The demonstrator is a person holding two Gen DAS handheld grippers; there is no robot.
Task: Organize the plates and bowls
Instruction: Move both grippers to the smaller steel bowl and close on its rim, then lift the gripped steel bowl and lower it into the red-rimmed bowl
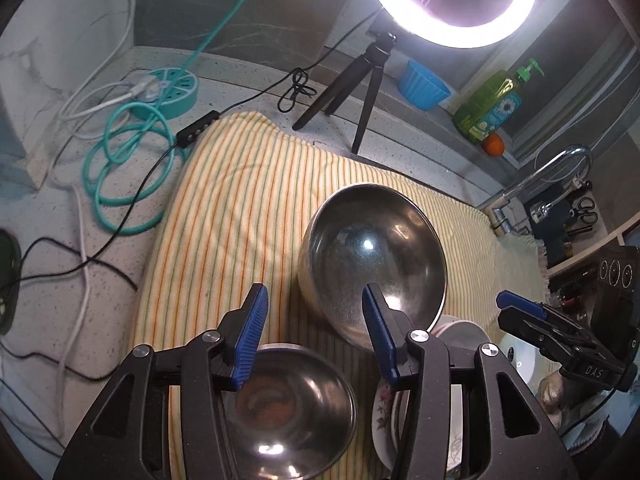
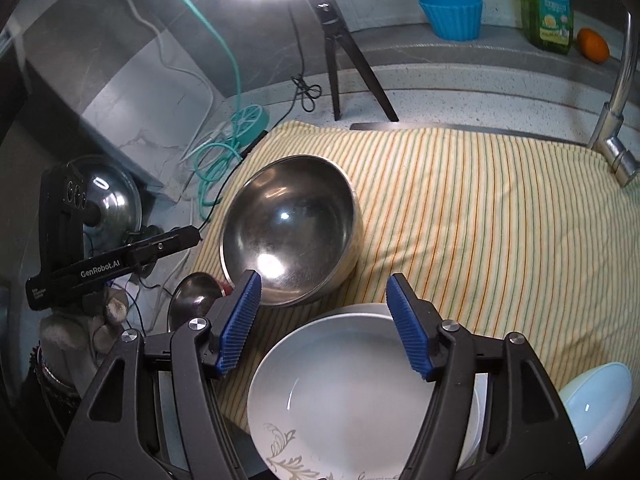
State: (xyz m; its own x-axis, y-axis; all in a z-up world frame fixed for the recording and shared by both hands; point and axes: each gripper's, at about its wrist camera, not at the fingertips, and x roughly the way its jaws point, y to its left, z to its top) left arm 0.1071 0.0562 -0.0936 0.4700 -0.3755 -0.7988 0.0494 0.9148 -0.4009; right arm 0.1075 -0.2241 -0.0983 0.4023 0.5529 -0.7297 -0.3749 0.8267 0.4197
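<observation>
Both tools (image 1: 316, 336) (image 2: 324, 326) agape, empty.

Black left gripper (image 1: 316, 332) and right gripper (image 2: 324, 320), ribbed blue pads, silver screws.

Steel bowl (image 2: 290, 228) tilted on towel, nr white plate (image 2: 344, 392).

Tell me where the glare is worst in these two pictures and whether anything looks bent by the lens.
Left wrist view: the ring light blows out white at top, with a glint in the large steel bowl. Right wrist view: the same lamp burns out the top edge, and the faucet and frame edges curve from the fisheye.
</observation>
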